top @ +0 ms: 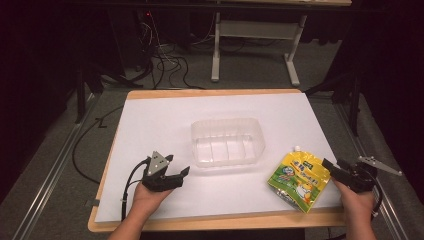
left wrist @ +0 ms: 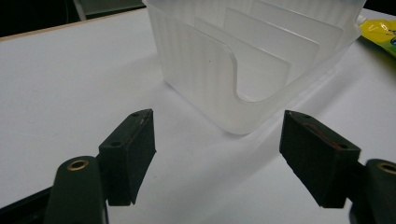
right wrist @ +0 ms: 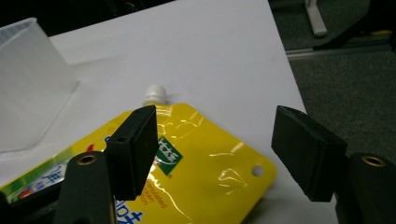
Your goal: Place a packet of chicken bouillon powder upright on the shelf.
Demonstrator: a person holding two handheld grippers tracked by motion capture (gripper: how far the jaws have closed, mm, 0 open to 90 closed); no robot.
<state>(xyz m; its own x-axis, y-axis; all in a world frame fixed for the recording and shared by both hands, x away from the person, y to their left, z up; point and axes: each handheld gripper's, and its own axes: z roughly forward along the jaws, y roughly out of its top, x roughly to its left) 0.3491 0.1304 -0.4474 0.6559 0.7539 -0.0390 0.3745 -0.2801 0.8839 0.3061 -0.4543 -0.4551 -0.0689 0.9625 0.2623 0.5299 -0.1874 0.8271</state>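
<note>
At the white-covered table [top: 150, 120], the right gripper [top: 336, 170], jaws apart, closes on a yellow spouted pouch [top: 298, 179] at four o'clock of the clear bin [top: 227, 141], likely its destination, while the left gripper [top: 176, 176] waits open at seven o'clock

Both grippers matte black w/ blocky rectangular jaw pads. Left gripper [top: 172, 176]: grey three-cornered plate on top, black cable trailing toward 7 o'clock. Right gripper [top: 334, 168]: same grey plate at 3 o'clock. Brass-ringed screw holes on the jaw arms. Forearms bare, no sleeves.
</note>
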